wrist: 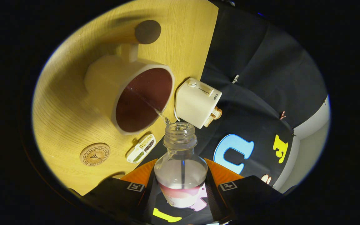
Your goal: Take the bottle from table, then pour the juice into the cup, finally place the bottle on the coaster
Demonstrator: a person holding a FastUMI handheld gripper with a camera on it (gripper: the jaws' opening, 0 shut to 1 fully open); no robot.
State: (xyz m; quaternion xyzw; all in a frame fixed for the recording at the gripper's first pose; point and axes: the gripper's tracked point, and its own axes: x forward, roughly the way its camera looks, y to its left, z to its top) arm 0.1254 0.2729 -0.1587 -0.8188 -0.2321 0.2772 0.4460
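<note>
Gripper [181,187] clamped on tilted bottle [180,168], cup [130,93] apparently on wooden table [64,122], coaster [94,154] nearby

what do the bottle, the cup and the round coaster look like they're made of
Bottle, held between the gripper fingers: clear, glossy plastic, apparently; see-through, threaded neck. Cup: matte cream outside, dark brown inside, probably ceramic or plastic. Coaster: likely wood or cork, pale tan with printed markings.

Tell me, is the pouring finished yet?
Not yet. The bottle is already picked up, clamped between the gripper fingers. Right now it is tipped, and a thin stream runs into the cup. Still left: standing the bottle on the round coaster near the cup.
</note>
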